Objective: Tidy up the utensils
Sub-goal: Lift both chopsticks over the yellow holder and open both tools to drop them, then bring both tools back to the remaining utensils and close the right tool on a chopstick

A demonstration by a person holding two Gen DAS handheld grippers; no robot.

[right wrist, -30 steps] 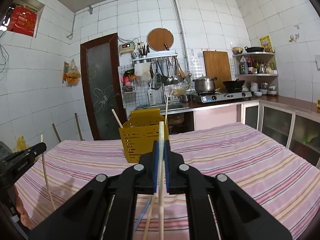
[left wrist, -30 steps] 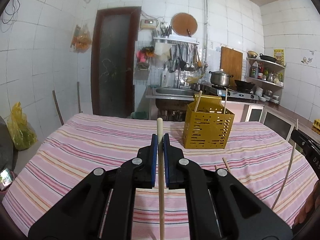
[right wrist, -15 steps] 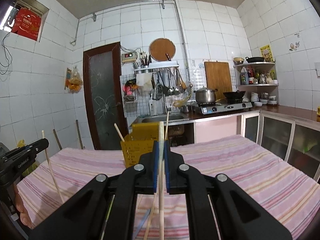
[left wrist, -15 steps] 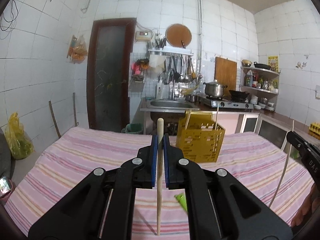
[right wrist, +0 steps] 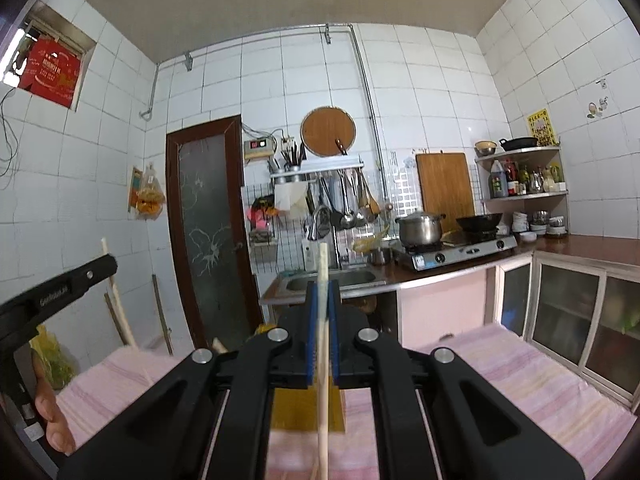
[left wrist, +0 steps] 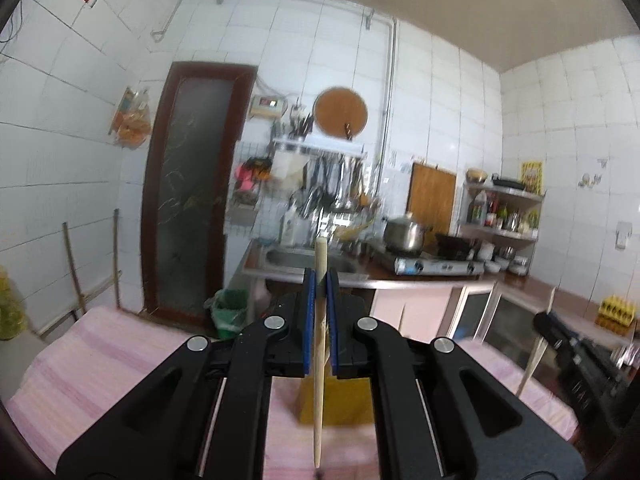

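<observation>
My left gripper [left wrist: 319, 280] is shut on a wooden chopstick [left wrist: 319, 364] that stands nearly upright, its thin tip hanging free above the table. My right gripper [right wrist: 322, 296] is shut on a second pale chopstick [right wrist: 323, 400], also upright. The yellow perforated utensil holder [left wrist: 338, 402] stands on the pink striped tablecloth [left wrist: 132, 352], mostly hidden behind the left jaws; in the right wrist view the holder [right wrist: 298, 408] sits low behind the jaws. The other gripper shows at each frame's edge, the right gripper [left wrist: 554, 330] and the left gripper [right wrist: 60, 288], each with its chopstick.
Beyond the table stand a sink counter [right wrist: 332, 280], a gas stove with a pot [right wrist: 420, 228] and wok, hanging ladles, a dark door [right wrist: 208, 216] and glass-front cabinets [right wrist: 568, 312] at the right. A hand [right wrist: 50, 416] shows at lower left.
Both grippers have risen and moved towards the holder, each still shut on its chopstick. The holder has sunk low in both views, mostly hidden behind the jaws.
</observation>
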